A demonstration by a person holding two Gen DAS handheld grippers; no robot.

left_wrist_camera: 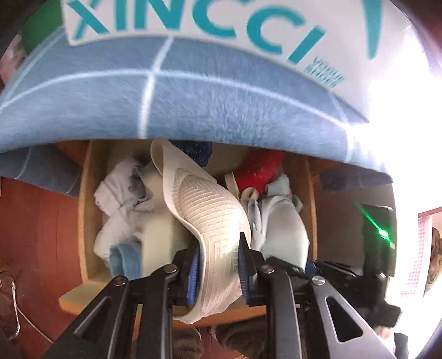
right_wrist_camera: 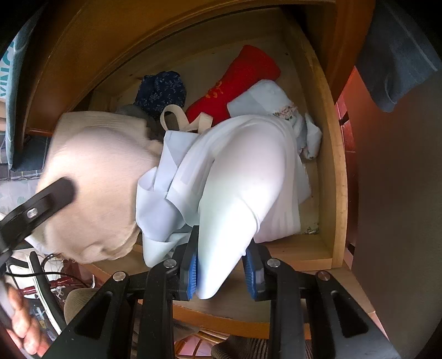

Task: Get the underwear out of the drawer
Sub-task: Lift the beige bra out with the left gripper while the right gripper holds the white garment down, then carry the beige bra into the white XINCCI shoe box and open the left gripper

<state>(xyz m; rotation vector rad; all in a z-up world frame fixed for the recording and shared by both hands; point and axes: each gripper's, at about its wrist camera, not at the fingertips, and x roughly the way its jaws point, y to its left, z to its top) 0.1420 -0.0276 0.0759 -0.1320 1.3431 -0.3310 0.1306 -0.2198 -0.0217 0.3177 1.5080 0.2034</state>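
Left hand-held gripper [left_wrist_camera: 218,265] clenched on a cream ribbed-knit undergarment [left_wrist_camera: 204,210], blue pads pressed into the fabric from both sides. Cream piece drawn up out of the open wooden drawer [left_wrist_camera: 85,198], its far end arching back toward the drawer's rear, its near end hanging below the pads over the drawer's front edge. Seen from the right wrist as a blurred cream mass [right_wrist_camera: 94,176] at the left, with one black finger [right_wrist_camera: 52,198] of the left hand-held gripper across it.

Right hand-held gripper [right_wrist_camera: 221,273] clenched on a pale blue-white undergarment [right_wrist_camera: 243,171], pads closed on a tapered fold of it. Rest of that piece still draped inside the drawer [right_wrist_camera: 337,176], toward its right side and over its front edge.

Still lying in the drawer: a red rolled garment [right_wrist_camera: 243,80] near the back right, a dark blue patterned bundle [right_wrist_camera: 163,91] at the back, a light blue folded piece [right_wrist_camera: 262,96] touching the red one, a cream strap loop [right_wrist_camera: 176,116] between them. From the left wrist, crumpled white and grey pieces [left_wrist_camera: 118,198] heaped at the drawer's left side, a blue-edged item [left_wrist_camera: 124,256] near the front left corner.

Above the drawer, a blue fuzzy blanket [left_wrist_camera: 193,102] with pale grid lines overhanging the opening, a white bag with teal lettering [left_wrist_camera: 193,22] on top of it. Reddish wooden floor [left_wrist_camera: 36,221] to the left of the drawer. Strong glare at the right of the left-wrist view.
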